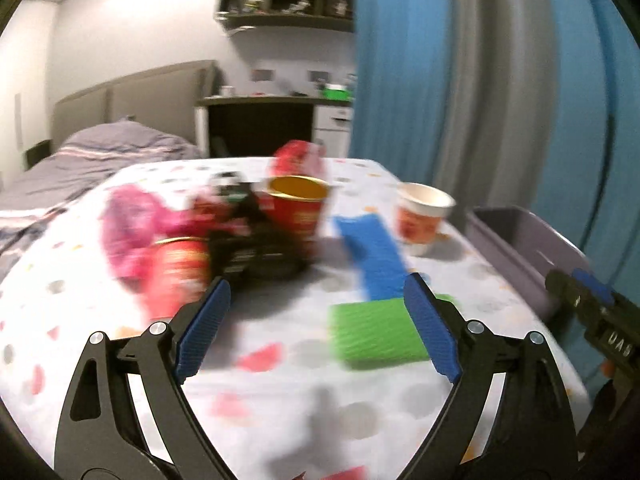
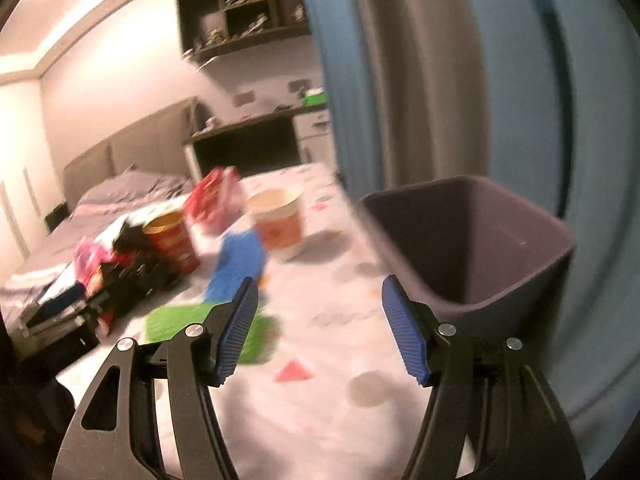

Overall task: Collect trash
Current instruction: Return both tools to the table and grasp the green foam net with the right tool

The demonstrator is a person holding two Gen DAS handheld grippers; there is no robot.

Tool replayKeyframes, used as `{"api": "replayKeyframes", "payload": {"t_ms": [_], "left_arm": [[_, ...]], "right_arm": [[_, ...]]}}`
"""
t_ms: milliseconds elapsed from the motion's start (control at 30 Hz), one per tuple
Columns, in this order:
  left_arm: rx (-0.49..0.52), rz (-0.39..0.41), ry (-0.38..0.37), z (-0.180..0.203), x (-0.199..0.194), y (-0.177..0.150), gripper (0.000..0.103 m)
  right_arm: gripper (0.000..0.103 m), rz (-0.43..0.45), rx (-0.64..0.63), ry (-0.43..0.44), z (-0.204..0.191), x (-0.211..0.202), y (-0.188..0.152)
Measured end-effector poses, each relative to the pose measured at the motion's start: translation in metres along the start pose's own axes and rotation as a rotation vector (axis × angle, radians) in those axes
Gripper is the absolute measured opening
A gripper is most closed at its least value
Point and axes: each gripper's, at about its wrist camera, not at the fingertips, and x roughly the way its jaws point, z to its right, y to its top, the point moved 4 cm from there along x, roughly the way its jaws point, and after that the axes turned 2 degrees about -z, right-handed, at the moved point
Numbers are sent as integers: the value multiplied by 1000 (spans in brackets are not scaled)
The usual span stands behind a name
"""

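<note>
Left gripper (image 1: 316,320) and right gripper (image 2: 316,320) — both with jaws apart, holding nothing — above the table (image 1: 280,400); trash pile (image 1: 224,232) far left, bin (image 2: 500,264) right.

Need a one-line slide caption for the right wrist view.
Open right gripper hovers over patterned table, purple bin at right, cups and wrappers beyond.

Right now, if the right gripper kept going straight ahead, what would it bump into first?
Probably the tablecloth between its open fingers; farther on stands the paper cup. Depth is blurry, so that's a guess.
</note>
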Motion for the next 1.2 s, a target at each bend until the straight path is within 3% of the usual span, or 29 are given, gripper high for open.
{"api": "replayKeyframes", "payload": {"t_ms": [333, 467, 600, 733, 1033, 1200], "left_arm": [[-111, 32, 81, -73, -22, -1, 87], [-123, 40, 82, -82, -23, -2, 87], [-131, 43, 78, -86, -21, -3, 87], [-127, 37, 72, -87, -19, -4, 87], [-123, 27, 53, -81, -15, -6, 87], [-116, 19, 47, -76, -13, -7, 87]], "right_arm": [[65, -195, -31, 59, -53, 54, -17], [65, -290, -10, 69, -58, 72, -22], [65, -312, -11, 45, -58, 82, -21], [64, -375, 22, 77, -57, 91, -27], [23, -373, 25, 147, -61, 90, -24], [14, -339, 8, 171, -65, 83, -21]]}}
